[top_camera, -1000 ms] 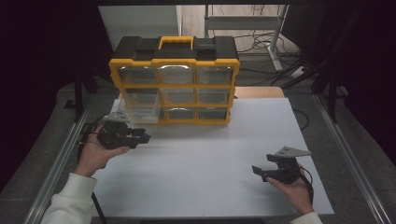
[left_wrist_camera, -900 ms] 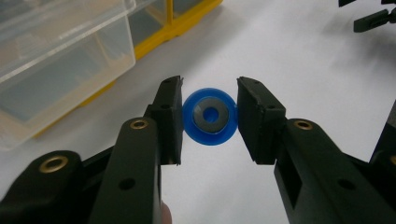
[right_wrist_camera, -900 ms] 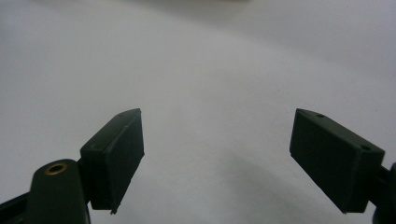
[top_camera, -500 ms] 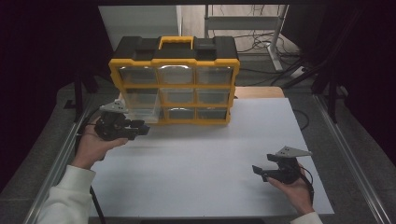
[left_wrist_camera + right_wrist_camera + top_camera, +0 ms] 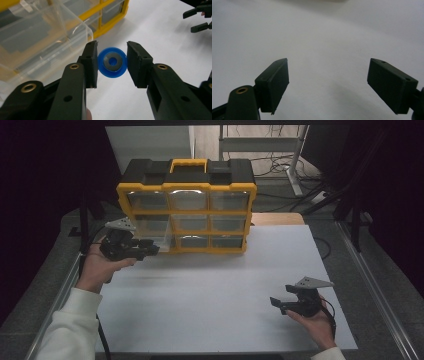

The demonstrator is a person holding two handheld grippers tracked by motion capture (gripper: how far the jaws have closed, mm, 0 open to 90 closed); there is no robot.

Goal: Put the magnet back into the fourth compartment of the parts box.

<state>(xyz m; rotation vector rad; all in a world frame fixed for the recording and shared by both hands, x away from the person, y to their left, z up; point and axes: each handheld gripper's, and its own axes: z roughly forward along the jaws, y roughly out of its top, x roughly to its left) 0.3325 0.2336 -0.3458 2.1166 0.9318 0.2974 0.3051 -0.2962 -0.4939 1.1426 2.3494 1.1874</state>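
Observation:
My left gripper (image 5: 112, 62) is shut on a round blue plastic wheel (image 5: 112, 72) with a grey hub, held by its rim above the white table. In the high view the left gripper (image 5: 150, 251) hovers at the left, just in front of a clear drawer (image 5: 150, 238) pulled out of the yellow and black organizer case (image 5: 186, 205). In the left gripper view that clear drawer (image 5: 37, 42) lies just beyond my jaws, up and to the left. My right gripper (image 5: 276, 303) stands open low over the table at the front right, with nothing between its jaws (image 5: 327, 82).
The white table top (image 5: 220, 285) spreads between both hands. The organizer stands upright at the back with several clear drawers. Metal rails (image 5: 372, 285) run along both sides of the table. Cables and a stand lie behind the case.
My left gripper has risen with the blue wheel and drawn closer to the pulled-out drawer. The right gripper has kept still.

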